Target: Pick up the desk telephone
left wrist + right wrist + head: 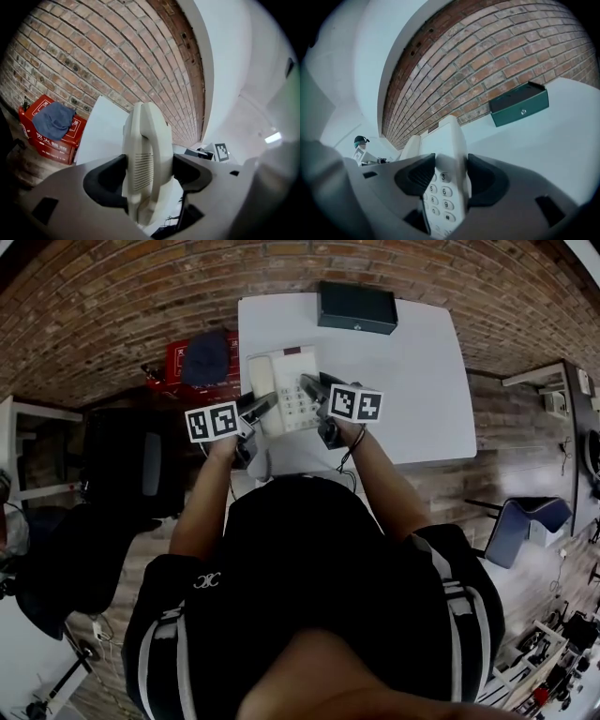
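The cream desk telephone [281, 390] is held between both grippers over the white table [412, 381]. My left gripper [267, 401] clamps the handset side. In the left gripper view its dark pads [110, 176] press on both faces of the phone's edge [145, 140]. My right gripper [311, 385] clamps the keypad side. In the right gripper view its pads [419, 176] squeeze the phone body [447, 154] just above the number keys [440, 197]. The phone looks tilted and raised a little off the tabletop.
A dark green box [356, 307] stands at the table's far edge against the brick wall, also seen as the green box [519, 110]. A red box with a blue cloth [206, 357] sits on the floor left of the table. A black chair [131, 465] stands at left.
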Action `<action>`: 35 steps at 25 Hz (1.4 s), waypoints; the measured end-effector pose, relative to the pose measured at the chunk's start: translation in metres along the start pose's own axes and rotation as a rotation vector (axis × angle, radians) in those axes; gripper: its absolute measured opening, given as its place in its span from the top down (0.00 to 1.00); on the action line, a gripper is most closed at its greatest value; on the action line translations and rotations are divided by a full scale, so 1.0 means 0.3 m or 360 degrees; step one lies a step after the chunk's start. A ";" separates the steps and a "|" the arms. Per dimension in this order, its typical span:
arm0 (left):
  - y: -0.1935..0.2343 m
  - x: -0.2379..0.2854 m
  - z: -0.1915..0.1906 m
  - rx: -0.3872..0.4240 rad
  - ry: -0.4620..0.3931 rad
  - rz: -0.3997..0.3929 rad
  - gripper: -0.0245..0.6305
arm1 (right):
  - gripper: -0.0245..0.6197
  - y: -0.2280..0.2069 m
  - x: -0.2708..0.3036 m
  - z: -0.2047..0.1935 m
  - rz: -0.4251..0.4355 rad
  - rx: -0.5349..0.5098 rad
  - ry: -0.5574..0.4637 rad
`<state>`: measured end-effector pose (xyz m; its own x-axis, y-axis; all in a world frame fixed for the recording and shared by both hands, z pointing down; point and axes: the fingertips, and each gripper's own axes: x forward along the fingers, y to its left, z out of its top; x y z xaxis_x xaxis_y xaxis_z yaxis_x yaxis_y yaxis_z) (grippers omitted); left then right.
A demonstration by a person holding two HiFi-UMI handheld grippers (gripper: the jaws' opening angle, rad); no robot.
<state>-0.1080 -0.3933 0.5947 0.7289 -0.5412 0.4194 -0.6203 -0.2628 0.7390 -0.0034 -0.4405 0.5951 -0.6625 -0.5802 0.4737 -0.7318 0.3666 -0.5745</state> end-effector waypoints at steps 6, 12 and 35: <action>-0.143 -0.055 0.140 0.0147 -0.0125 -0.0042 0.48 | 0.64 0.104 -0.085 0.174 0.0011 -0.0109 -0.0172; -0.284 -0.112 0.259 0.0297 -0.0240 -0.0069 0.48 | 0.64 0.201 -0.175 0.313 0.0056 -0.0140 -0.0333; -0.718 -0.301 0.451 0.0755 -0.0587 -0.0221 0.48 | 0.64 0.464 -0.539 0.604 0.0043 -0.0392 -0.0833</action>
<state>-0.0794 -0.3961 0.3263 0.7164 -0.6949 0.0634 -0.6499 -0.6314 0.4230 0.0307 -0.4273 0.3176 -0.5598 -0.8280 0.0318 -0.7730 0.5080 -0.3800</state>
